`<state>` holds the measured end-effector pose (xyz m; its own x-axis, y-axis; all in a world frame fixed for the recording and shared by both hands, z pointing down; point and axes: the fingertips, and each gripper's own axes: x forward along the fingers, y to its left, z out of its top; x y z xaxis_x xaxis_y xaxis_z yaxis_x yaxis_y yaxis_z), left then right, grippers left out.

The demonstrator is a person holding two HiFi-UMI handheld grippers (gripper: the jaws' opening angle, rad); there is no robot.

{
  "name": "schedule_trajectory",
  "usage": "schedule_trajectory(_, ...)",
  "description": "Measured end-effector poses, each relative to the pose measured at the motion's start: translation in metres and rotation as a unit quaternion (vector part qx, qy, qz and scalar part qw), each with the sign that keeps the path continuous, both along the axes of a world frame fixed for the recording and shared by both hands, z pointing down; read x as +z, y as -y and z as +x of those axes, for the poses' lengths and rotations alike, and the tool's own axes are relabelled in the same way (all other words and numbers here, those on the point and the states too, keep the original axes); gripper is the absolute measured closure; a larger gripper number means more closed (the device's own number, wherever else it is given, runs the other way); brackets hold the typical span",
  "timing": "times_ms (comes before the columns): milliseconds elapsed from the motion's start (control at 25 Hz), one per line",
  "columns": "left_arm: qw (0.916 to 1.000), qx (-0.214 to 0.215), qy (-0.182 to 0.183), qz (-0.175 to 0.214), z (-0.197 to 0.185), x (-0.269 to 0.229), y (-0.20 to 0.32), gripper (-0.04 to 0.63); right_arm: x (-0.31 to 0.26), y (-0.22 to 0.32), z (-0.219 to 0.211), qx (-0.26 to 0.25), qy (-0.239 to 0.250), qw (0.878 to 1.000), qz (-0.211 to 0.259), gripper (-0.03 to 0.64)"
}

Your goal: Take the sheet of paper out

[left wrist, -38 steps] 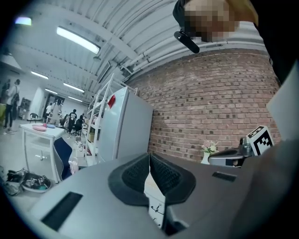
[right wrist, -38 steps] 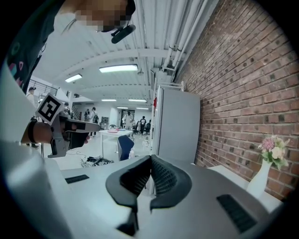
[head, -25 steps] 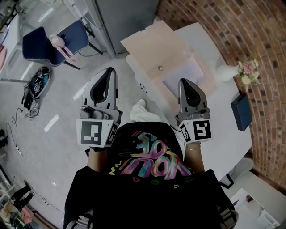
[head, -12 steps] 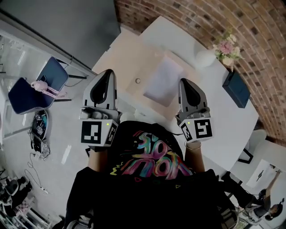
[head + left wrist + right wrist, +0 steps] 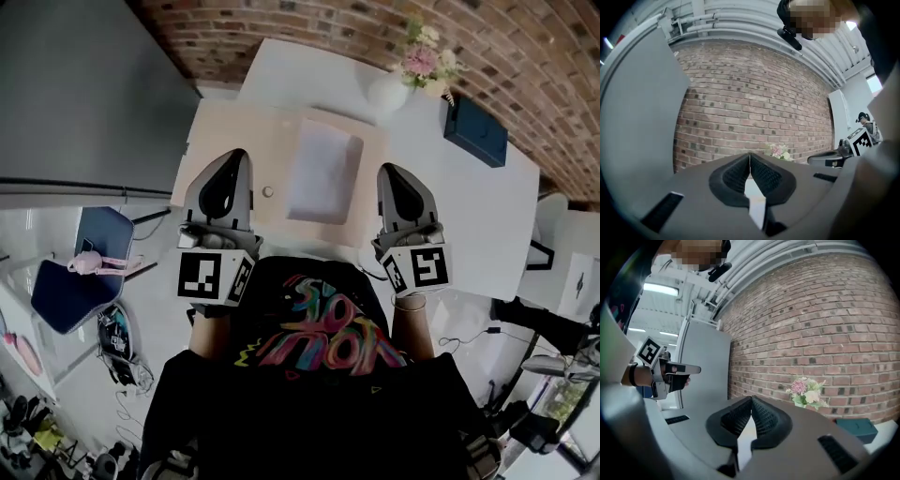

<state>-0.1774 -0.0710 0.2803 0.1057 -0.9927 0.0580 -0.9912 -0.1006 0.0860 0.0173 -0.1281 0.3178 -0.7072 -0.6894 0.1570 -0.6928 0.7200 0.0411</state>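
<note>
On the table [image 5: 487, 211], beyond the clenched, empty left gripper [image 5: 234, 156] and right gripper [image 5: 389, 170], sit paper [image 5: 323, 173], flower vase [image 5: 389, 91] and dark box [image 5: 475, 132].

The person's black shirt [image 5: 309, 375] hides the near edge of the white table [image 5: 469, 216]. The left gripper [image 5: 236, 156] covers the near left corner of the tan folder [image 5: 244, 131]. A small round thing [image 5: 268, 191] on the folder is too small to identify. In the right gripper view, the right gripper [image 5: 751, 398] blocks the tabletop with its own body, along with the vase under the flowers [image 5: 806, 392] and part of the dark box [image 5: 855, 426].
</note>
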Motion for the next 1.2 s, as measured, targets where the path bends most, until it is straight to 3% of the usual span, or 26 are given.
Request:
schedule_trajectory(280, 0.9955, 0.095, -0.003, -0.008, 0.001, 0.007, 0.047, 0.569, -0.003, 0.009, -0.001, 0.081, -0.004, 0.997, -0.003, 0.598)
schedule_trajectory(400, 0.9923, 0.123, -0.005, -0.013, 0.003, 0.011, 0.058, 0.569, -0.013, 0.013, -0.005, 0.114, 0.012, 0.993, 0.004, 0.599)
schedule_trajectory(520, 0.9894, 0.144, -0.007, -0.016, 0.004, 0.016, 0.064, 0.569, -0.005, 0.010, -0.002, 0.127, -0.008, 0.992, 0.001, 0.598)
schedule_trajectory(1200, 0.9868, 0.156, -0.019, -0.040, 0.015, 0.039, 0.067, 0.568, -0.007, 0.008, 0.004, 0.147, 0.014, 0.989, -0.001, 0.598)
